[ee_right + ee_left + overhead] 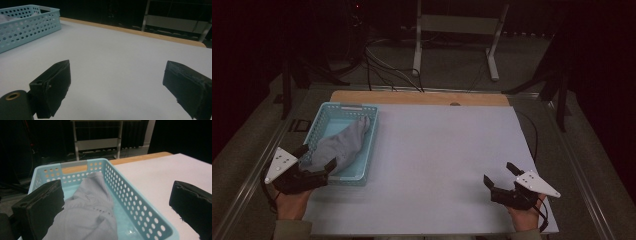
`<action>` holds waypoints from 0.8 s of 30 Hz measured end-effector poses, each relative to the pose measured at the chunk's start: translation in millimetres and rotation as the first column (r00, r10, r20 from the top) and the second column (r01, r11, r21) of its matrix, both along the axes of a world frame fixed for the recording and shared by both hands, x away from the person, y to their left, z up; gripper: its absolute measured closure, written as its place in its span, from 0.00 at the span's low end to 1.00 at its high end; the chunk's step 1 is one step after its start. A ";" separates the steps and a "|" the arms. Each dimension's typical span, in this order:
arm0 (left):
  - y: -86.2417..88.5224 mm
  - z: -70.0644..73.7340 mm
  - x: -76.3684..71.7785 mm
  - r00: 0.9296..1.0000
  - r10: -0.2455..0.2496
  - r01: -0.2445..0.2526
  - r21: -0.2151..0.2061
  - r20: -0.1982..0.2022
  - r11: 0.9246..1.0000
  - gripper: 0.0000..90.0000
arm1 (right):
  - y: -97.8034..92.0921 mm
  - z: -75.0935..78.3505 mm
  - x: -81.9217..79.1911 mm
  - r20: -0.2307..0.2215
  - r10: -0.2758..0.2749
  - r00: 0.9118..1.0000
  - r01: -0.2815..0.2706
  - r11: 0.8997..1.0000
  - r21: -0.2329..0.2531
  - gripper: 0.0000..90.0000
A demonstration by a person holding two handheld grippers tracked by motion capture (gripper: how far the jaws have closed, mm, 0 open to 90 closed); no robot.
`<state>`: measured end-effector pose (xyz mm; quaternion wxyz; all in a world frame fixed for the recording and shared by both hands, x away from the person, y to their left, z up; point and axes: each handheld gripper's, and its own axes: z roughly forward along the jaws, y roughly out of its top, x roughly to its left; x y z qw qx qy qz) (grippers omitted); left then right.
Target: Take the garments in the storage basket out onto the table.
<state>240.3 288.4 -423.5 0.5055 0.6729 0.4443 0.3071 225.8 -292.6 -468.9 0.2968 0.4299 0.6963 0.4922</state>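
— Where did we stand?

— Our left gripper [315,168] was spread wide at the near end of the basket [371,145], straddling its wall and clasping nothing. The grey cloth [339,145] lay inside. Our right gripper [502,178] hovered released over the bare table [437,160].

— Done, then?

— We judged the cloth stowed or not yet lifted; we couldn't tell which. We read no writing anywhere.

Dim room; grey floor [452,70], white frame stand [457,25], perhaps cables [387,70].
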 end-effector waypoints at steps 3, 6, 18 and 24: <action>0.7 4.4 1.8 1.000 -0.011 0.011 0.000 -0.009 1.000 0.00 | -0.1 -0.7 -0.1 -0.004 -0.005 1.000 0.005 1.000 -0.002 0.08; 1.5 7.3 3.1 1.000 -0.016 0.016 0.004 -0.013 1.000 0.00 | 0.4 -0.3 -0.5 0.001 -0.002 1.000 0.002 1.000 0.000 0.08; 4.0 24.8 12.5 0.999 -0.041 0.043 0.045 -0.035 0.998 0.00 | -0.2 -0.6 -1.0 0.004 -0.012 1.000 0.012 1.000 0.001 0.08; 4.2 28.8 16.1 0.999 -0.039 0.041 0.057 -0.038 0.998 0.00 | -1.2 -0.2 -1.5 0.007 -0.017 1.000 0.017 1.000 0.008 0.08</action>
